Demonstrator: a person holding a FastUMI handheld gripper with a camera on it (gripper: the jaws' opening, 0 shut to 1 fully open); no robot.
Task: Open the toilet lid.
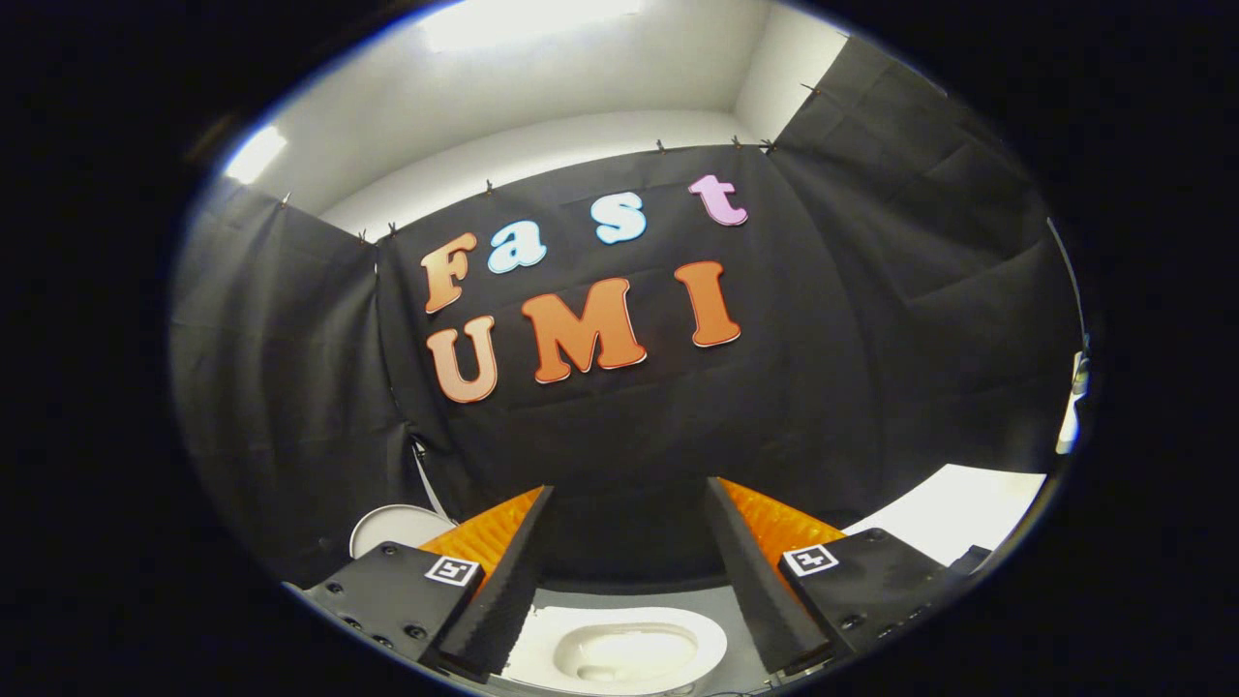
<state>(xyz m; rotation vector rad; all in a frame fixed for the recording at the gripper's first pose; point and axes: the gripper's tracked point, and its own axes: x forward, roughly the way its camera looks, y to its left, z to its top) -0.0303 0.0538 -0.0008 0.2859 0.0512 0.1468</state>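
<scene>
Gripper (629, 499) spread wide, fingers well apart, nothing held between them. Raised high, aimed at the black cloth booth wall (852, 319) rather than at the work.

Below and between the fingers, close in: white toilet (619, 649), bowl visible from above with a white rim around it. Appears open at the bowl; cannot tell whether the lid is already up or hidden outside the frame. No lid surface identifiable with confidence.

To the left, just beyond the left finger's mount: a round white disc-like object (397, 528), identity unclear. To the right, farther off: a pale flat surface (968, 508), partly cut off.

Risks from here, as judgement:
- Toilet sits at the very bottom of view; descent made nearly blind, so a miss of the lid edge likely.
- Wide fingers could straddle the rim instead of catching the lid.
- Smooth surface; slip possible under a shallow grip.
- Lid let go short of vertical could drop back.
</scene>
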